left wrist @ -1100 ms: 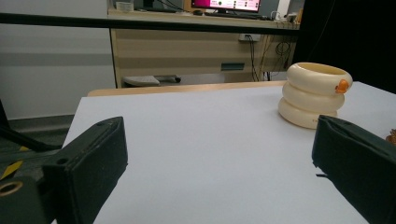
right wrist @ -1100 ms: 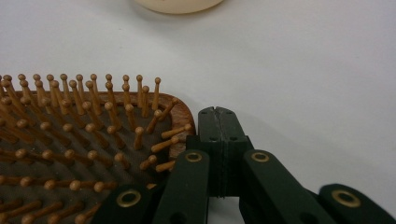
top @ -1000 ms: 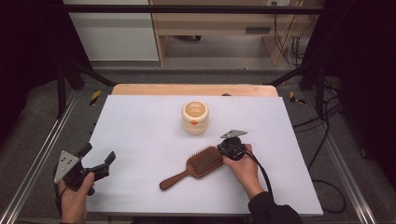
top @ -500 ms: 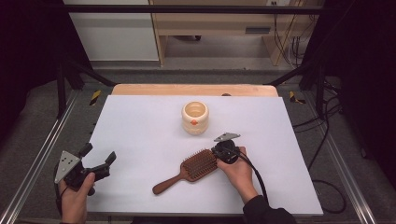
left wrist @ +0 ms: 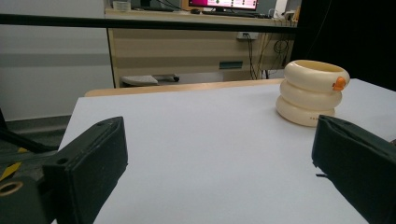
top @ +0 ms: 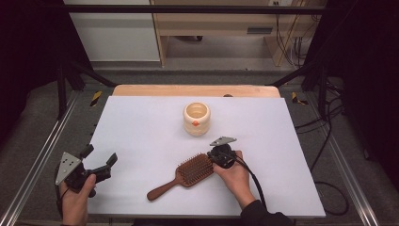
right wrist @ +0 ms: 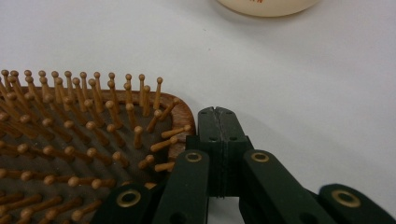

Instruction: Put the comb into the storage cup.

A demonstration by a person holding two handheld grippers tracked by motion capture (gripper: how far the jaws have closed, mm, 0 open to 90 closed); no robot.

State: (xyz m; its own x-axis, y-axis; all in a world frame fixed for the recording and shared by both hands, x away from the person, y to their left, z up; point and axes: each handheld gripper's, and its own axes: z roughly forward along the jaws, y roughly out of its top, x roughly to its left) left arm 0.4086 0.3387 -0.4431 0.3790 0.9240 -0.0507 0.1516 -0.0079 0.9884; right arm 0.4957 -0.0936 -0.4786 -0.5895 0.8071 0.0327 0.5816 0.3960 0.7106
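Right gripper [right wrist: 218, 116], jaws closed on nothing, nudges the hairbrush [top: 188, 172] head's rim; stiff, light wood that probably slides easily, best gripped by its handle. Left gripper [top: 99, 161] gapes wide.

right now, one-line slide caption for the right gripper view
Shut right gripper pressed against the rim of a wooden paddle hairbrush on the white table.
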